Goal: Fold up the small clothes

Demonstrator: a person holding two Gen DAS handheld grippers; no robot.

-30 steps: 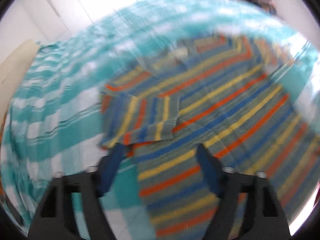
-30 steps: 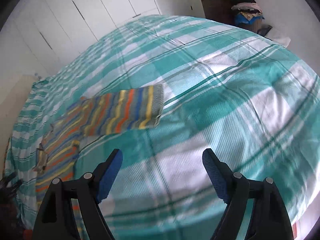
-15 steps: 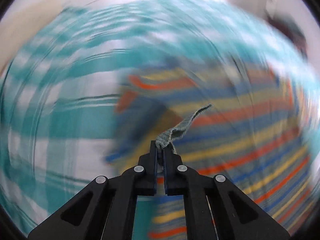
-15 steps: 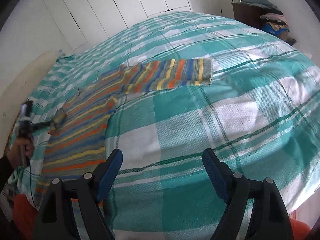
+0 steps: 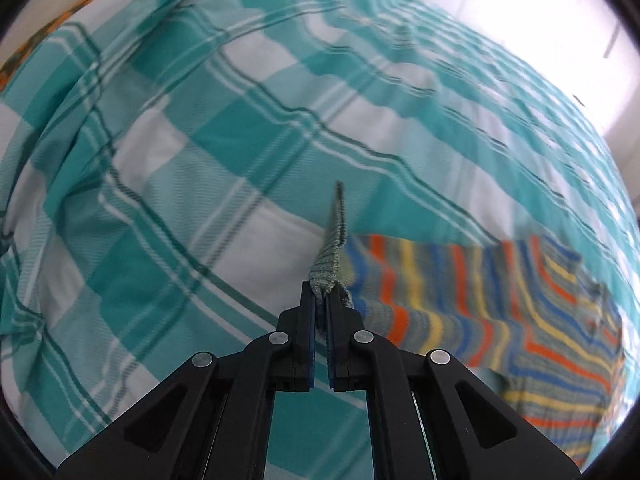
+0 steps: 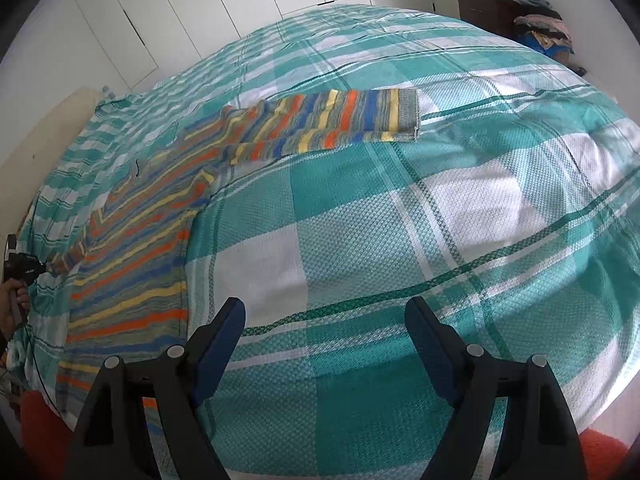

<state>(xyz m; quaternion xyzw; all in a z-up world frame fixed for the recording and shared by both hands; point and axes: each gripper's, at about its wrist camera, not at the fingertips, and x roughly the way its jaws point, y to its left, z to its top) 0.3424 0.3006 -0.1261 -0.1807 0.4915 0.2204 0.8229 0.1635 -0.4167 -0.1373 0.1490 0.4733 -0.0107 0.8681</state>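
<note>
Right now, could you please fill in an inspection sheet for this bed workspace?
Surface: teal and white checked bedspread, lightly wrinkled.
Job's things: striped knitted sweater in grey, orange, yellow and blue, spread flat, one sleeve stretched sideways.
Clutter: nothing seen on the bed.
Grippers: left gripper shut on the other sleeve's grey ribbed cuff; right gripper open, empty, above bare bedspread.
Cables: thin dark cable hanging by the left gripper.
Surroundings: white wardrobe doors; dark wooden dresser with piled clothes.
</note>
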